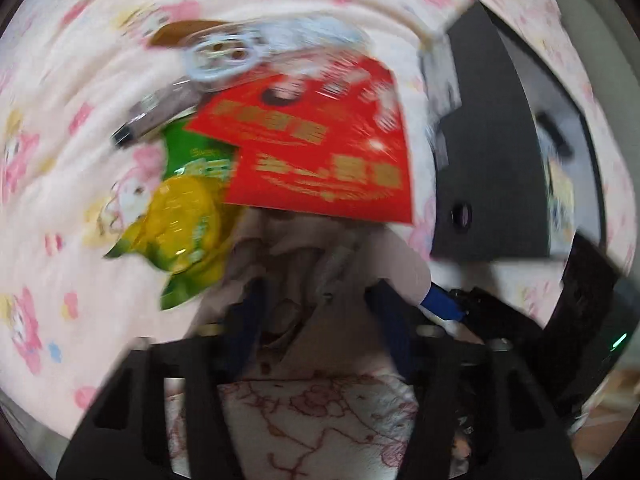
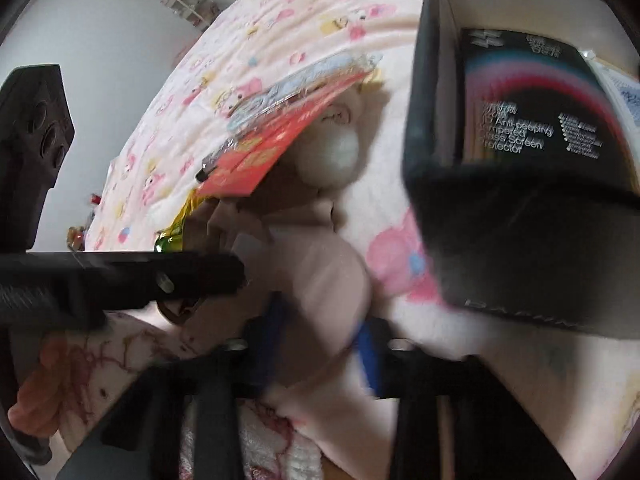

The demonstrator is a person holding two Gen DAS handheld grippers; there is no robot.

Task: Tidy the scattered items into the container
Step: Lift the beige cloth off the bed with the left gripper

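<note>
Left wrist view: a pale pink plush toy (image 1: 320, 256) lies on the bed (image 1: 60, 200), and both my tongs seem clenched on it. The left tongs (image 1: 316, 304) have blue fingers (image 1: 250, 320) either side of the toy's near end. In the right wrist view the right tongs (image 2: 320, 328) pinch the same soft body between blue pads (image 2: 368, 356). The toy's long axis runs straight away from both tongs, its white muzzle (image 2: 336, 152) at the far end.

Piled on its far end are a red packet (image 1: 320, 148), a green and yellow snack bag (image 1: 188, 220), a dark pen (image 1: 160, 120) and a clear blister pack (image 1: 248, 52). Motion blur softens all of them.

The black container (image 2: 520, 220) stands open just right of the toy, a screen protector box (image 2: 532, 96) already inside. I judge the right tongs nearer it, so the carry goes rightward and over its near wall.
</note>
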